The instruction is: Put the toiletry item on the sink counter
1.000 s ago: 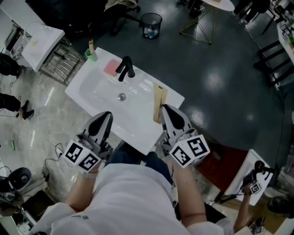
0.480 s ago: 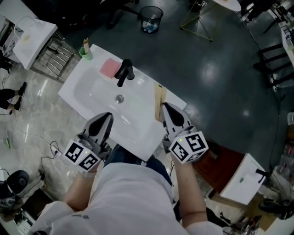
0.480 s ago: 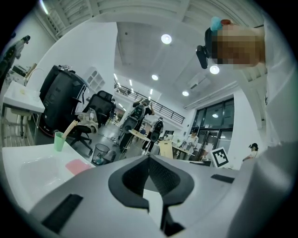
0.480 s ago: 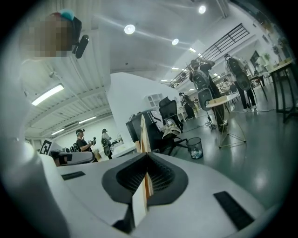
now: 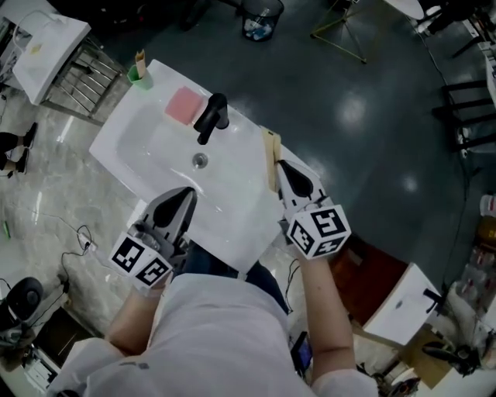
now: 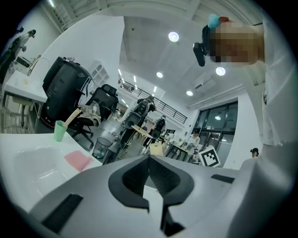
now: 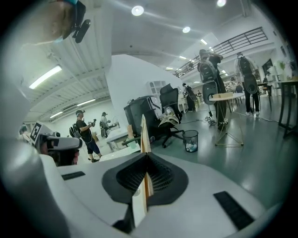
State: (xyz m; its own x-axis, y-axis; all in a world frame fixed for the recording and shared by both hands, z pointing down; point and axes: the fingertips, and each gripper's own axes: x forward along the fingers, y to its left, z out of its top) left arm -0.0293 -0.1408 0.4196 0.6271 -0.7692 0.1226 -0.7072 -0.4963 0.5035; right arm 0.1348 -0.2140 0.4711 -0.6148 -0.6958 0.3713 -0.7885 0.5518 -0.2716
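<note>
Since a second ago the right gripper (image 5: 281, 165) has crept forward along the sink counter (image 5: 236, 225), so the wooden toiletry item (image 5: 270, 152) it carries now reaches nearer the faucet (image 5: 211, 118), while the left gripper (image 5: 188, 191) has hardly shifted. From the head view, the item lies to the right of the faucet and a little nearer the person, above the counter's right-hand ledge; whether it touches the white surface cannot be told. In the right gripper view the right gripper (image 7: 145, 155) has its jaws clamped on the thin item (image 7: 143, 135), which shows edge-on between the ribbed pads and sticks out past their tips. In the left gripper view the left gripper (image 6: 149, 158) has its jaws pressed together with nothing between them; from the head view it hovers at the counter's near edge, nearer the person than the faucet and to its left. A pink pad (image 5: 184, 105) lies just left of the faucet on the back ledge, also seen in the left gripper view (image 6: 78, 161). Farther left of the faucet, at the counter's far corner, stands a green cup (image 5: 138, 74) with a stick in it, seen too beside the left gripper's view of the basin (image 6: 59, 130). The drain (image 5: 200, 160) sits just in front of the faucet. Beyond the faucet, on the dark floor, stands a waste bin (image 5: 262, 19).
</note>
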